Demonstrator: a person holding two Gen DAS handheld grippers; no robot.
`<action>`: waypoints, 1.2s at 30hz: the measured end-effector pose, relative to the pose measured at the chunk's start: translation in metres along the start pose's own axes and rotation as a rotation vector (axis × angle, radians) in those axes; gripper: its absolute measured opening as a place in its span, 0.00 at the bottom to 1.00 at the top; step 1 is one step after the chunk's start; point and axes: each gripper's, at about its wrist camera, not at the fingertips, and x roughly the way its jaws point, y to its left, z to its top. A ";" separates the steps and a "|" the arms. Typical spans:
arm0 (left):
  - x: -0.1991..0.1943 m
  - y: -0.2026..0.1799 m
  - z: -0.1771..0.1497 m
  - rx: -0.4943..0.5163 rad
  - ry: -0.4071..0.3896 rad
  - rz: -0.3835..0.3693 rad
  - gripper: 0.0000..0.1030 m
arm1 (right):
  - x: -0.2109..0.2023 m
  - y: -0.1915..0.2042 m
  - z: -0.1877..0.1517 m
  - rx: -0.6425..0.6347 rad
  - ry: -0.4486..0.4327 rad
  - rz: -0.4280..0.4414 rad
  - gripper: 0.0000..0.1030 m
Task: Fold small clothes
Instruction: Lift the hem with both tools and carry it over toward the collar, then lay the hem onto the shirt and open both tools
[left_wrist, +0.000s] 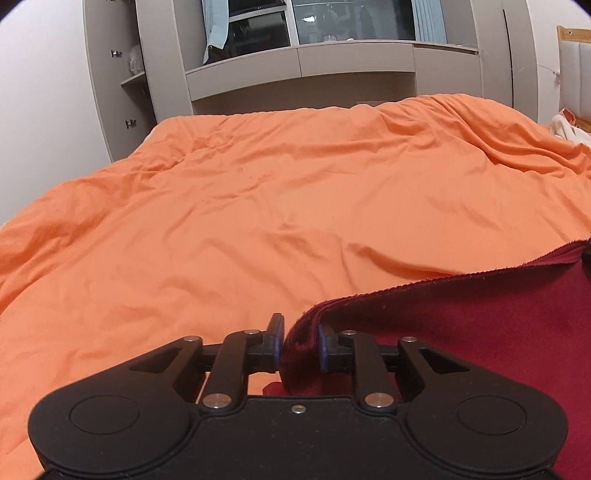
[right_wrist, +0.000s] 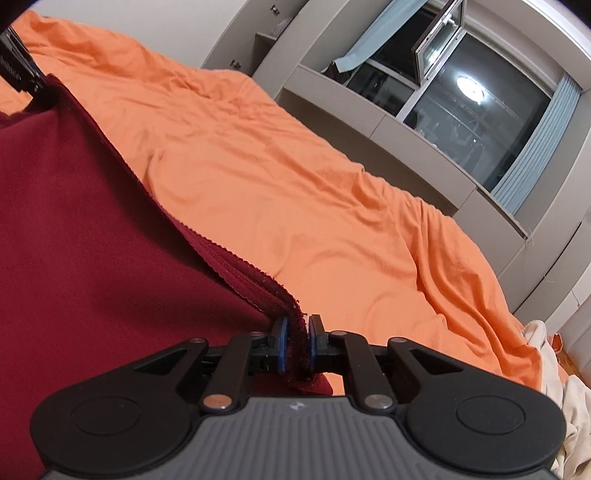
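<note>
A dark red garment (left_wrist: 480, 332) is held up over the orange bed cover (left_wrist: 258, 206). My left gripper (left_wrist: 300, 345) is shut on one corner of its hemmed edge. My right gripper (right_wrist: 295, 341) is shut on the other corner of the same edge; the red garment (right_wrist: 81, 229) fills the left of the right wrist view. The hem runs taut between the two grippers. The left gripper (right_wrist: 22, 74) shows at the top left of the right wrist view, and a tip of the right gripper (left_wrist: 585, 258) at the left wrist view's right edge.
The orange bed cover (right_wrist: 295, 184) is wrinkled and spreads ahead of both grippers. Grey cabinets and a window (left_wrist: 303, 55) stand behind the bed. Cream and orange clothes (right_wrist: 554, 369) lie at the right end of the bed, also in the left wrist view (left_wrist: 569, 127).
</note>
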 end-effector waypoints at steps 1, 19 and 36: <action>0.000 0.001 0.001 -0.011 0.002 0.005 0.31 | 0.001 -0.001 0.000 0.002 0.006 -0.001 0.14; -0.012 0.037 0.008 -0.155 0.065 0.053 0.96 | 0.003 -0.019 -0.005 0.054 0.059 -0.041 0.97; -0.019 0.113 -0.049 -0.479 0.208 -0.400 0.99 | -0.061 -0.022 -0.004 0.061 0.024 -0.064 1.00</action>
